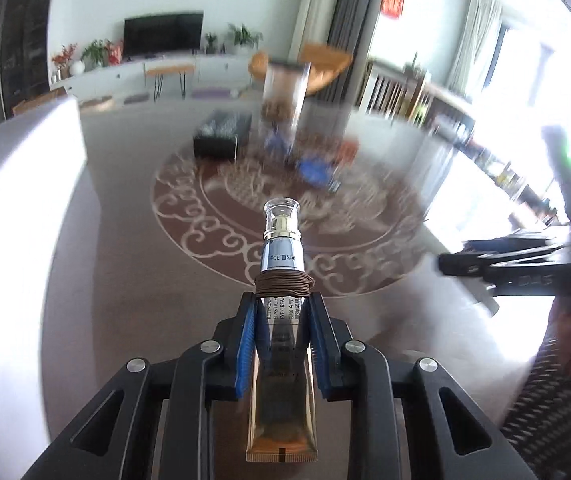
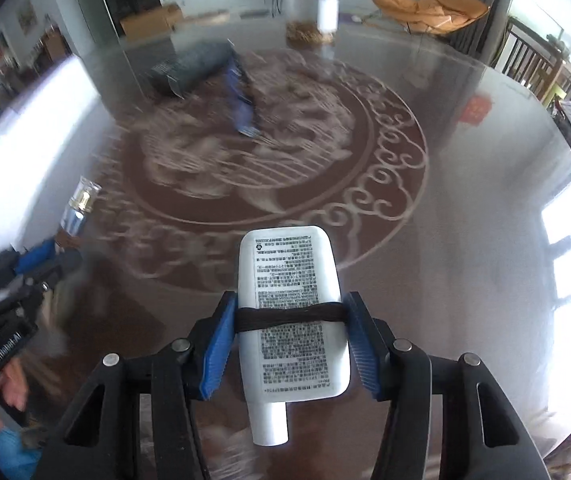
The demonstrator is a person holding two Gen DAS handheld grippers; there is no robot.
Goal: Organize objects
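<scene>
My left gripper (image 1: 283,308) is shut on a gold eye-cream tube (image 1: 283,364) with a silver neck, a clear cap and a brown band wound around it. It holds the tube above the glossy table (image 1: 125,272). My right gripper (image 2: 290,312) is shut on a white tube (image 2: 291,312) with black print and a black band, cap toward the camera. The left gripper and its tube show at the left of the right wrist view (image 2: 79,200). The right gripper shows at the right edge of the left wrist view (image 1: 485,270).
A dark box (image 2: 189,70) lies on its side at the far part of the table, with a blue item (image 2: 243,108) beside it. A clear container (image 1: 285,92) stands farther back. The table carries a round scroll pattern (image 2: 385,184). Both views are motion-blurred.
</scene>
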